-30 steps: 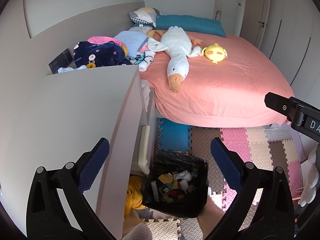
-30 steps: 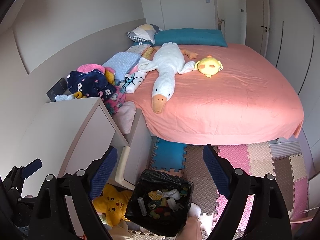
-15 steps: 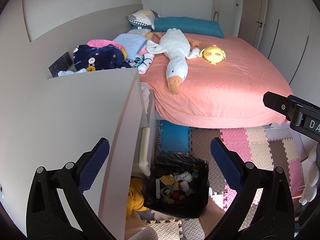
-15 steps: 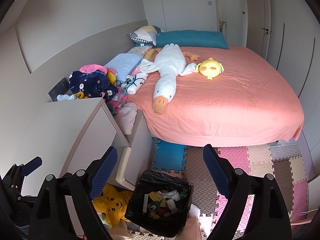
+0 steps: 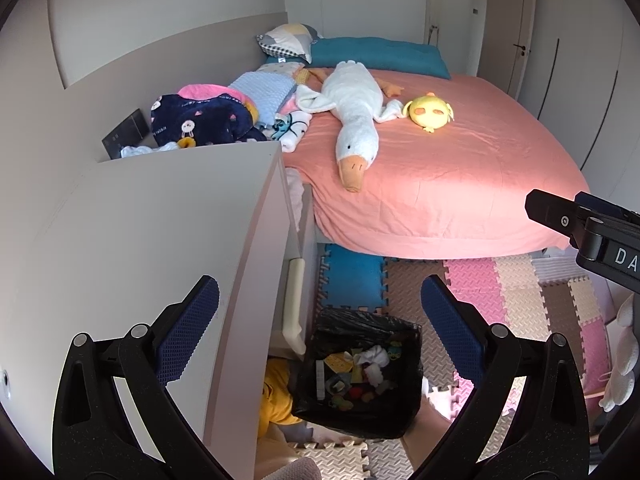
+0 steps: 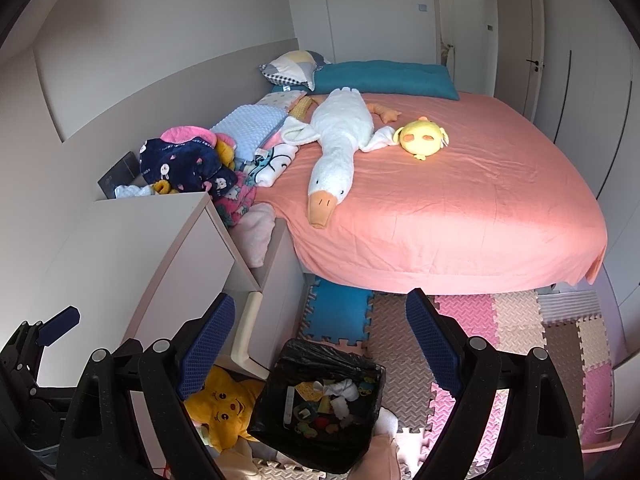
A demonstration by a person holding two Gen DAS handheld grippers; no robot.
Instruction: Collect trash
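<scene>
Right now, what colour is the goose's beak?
Orange; the goose beak shows best in the right wrist view.

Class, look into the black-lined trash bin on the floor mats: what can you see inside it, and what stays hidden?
Inside the trash bin lie mixed scraps: white crumpled tissue, a yellow wrapper, small colourful bits. Whatever sits beneath this top layer, and the bin's bottom, is covered.

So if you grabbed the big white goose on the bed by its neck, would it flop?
Probably yes. The goose lies flat and limp on the pink bed, wings splayed, so it looks soft-stuffed and would likely droop at both ends. It seems light for its size, as plush usually is. Its fuzzy fabric should grip well rather than slip.
</scene>
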